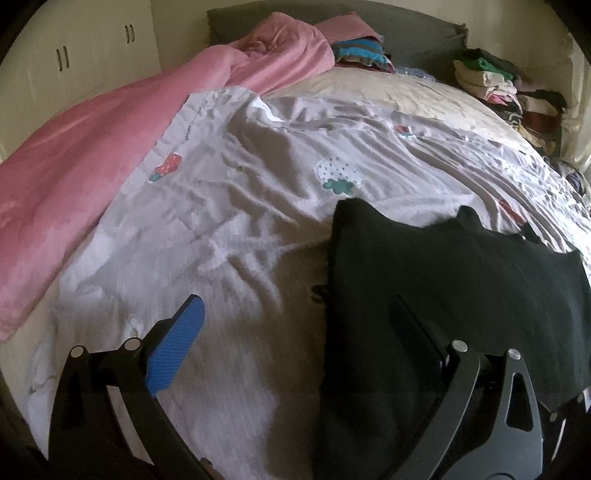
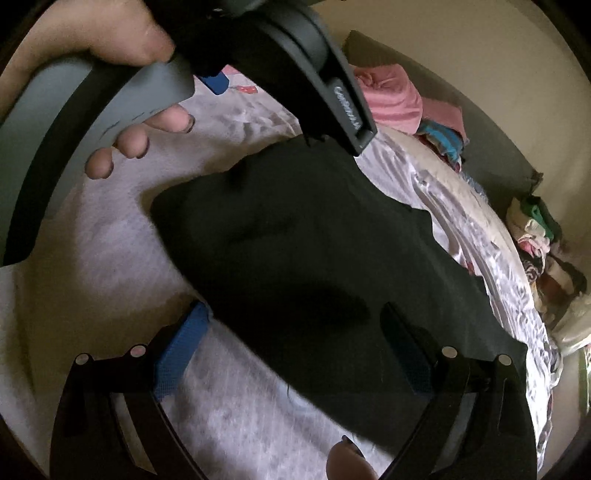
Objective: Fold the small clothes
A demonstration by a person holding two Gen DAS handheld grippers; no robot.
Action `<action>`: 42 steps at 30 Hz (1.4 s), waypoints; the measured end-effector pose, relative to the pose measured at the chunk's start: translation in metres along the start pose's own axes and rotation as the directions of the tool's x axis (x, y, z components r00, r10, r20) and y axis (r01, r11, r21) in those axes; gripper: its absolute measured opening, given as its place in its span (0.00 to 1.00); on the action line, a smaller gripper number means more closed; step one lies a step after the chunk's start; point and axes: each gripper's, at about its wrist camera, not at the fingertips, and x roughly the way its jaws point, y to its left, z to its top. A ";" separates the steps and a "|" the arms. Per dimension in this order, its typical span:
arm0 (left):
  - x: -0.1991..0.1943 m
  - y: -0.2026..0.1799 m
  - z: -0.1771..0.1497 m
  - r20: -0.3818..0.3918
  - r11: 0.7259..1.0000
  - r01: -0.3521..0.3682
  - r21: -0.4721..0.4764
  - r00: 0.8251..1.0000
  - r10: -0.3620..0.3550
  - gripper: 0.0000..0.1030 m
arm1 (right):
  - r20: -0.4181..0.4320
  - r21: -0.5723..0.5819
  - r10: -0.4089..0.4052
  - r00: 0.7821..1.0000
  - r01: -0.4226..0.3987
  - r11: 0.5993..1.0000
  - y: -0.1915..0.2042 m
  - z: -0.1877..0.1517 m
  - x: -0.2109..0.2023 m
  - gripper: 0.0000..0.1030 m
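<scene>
A black garment [image 1: 454, 291] lies flat on the white patterned bedsheet [image 1: 236, 206], at the right of the left wrist view. My left gripper [image 1: 295, 306] is open just above the sheet, its right finger over the garment's left part and its blue-padded left finger [image 1: 177, 347] over bare sheet. In the right wrist view the same garment [image 2: 303, 236] fills the middle. My right gripper [image 2: 295, 317] is open over its near edge, holding nothing. The left gripper's body [image 2: 288, 55] and the hand holding it show at the top.
A pink blanket [image 1: 92, 158] lies along the bed's left side. Folded striped clothes [image 1: 358, 51] sit by the grey headboard [image 1: 406, 29]. A pile of mixed clothes [image 1: 506, 92] is stacked at the far right edge. A wardrobe [image 1: 74, 48] stands at the left.
</scene>
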 end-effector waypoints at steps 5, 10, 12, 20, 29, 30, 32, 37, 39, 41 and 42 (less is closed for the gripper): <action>0.013 0.002 0.006 -0.017 1.000 -0.009 -0.001 1.000 0.009 0.91 | -0.005 -0.002 -0.005 1.000 0.005 1.000 0.002 0.009 0.013 0.91; 0.023 0.007 0.007 -0.040 1.000 -0.005 -0.015 0.999 0.004 0.91 | 0.021 -0.009 -0.063 0.998 0.063 0.998 0.004 0.020 0.025 0.90; 0.026 0.009 0.008 -0.048 1.000 0.002 -0.026 0.999 -0.003 0.91 | 0.035 -0.004 -0.066 0.997 0.066 0.998 0.004 0.022 0.023 0.81; 0.033 0.007 0.015 -0.083 0.994 0.084 -0.072 0.992 -0.090 0.91 | 0.145 0.021 -0.038 0.989 0.035 0.999 -0.005 0.018 -0.003 0.14; 0.042 -0.014 0.014 -0.140 0.974 0.202 -0.104 0.966 -0.216 0.87 | 0.217 0.118 -0.039 0.975 0.014 0.993 -0.030 0.007 -0.036 0.11; 0.040 -0.016 0.014 -0.134 0.968 0.224 -0.113 0.962 -0.238 0.75 | 0.220 0.129 -0.038 0.975 0.009 0.992 -0.032 0.005 -0.039 0.11; 0.034 -0.022 0.015 -0.122 0.954 0.273 -0.127 0.950 -0.288 0.56 | 0.230 0.155 -0.028 0.973 -0.008 0.988 -0.039 0.002 -0.043 0.10; 0.009 -0.046 0.021 -0.076 0.929 0.354 -0.109 0.929 -0.363 0.16 | 0.259 0.235 -0.033 0.965 -0.030 0.971 -0.057 -0.007 -0.058 0.10; -0.008 -0.060 0.025 -0.042 0.927 0.367 -0.081 0.928 -0.371 0.13 | 0.274 0.263 -0.054 0.960 -0.021 0.965 -0.064 -0.013 -0.067 0.10; -0.024 -0.074 0.028 -0.008 0.925 0.376 -0.051 0.926 -0.377 0.13 | 0.289 0.292 -0.075 0.955 -0.013 0.956 -0.073 -0.021 -0.076 0.10; -0.031 -0.081 0.029 0.003 0.924 0.381 -0.035 0.924 -0.381 0.13 | 0.292 0.305 -0.082 0.953 -0.011 0.952 -0.077 -0.024 -0.079 0.10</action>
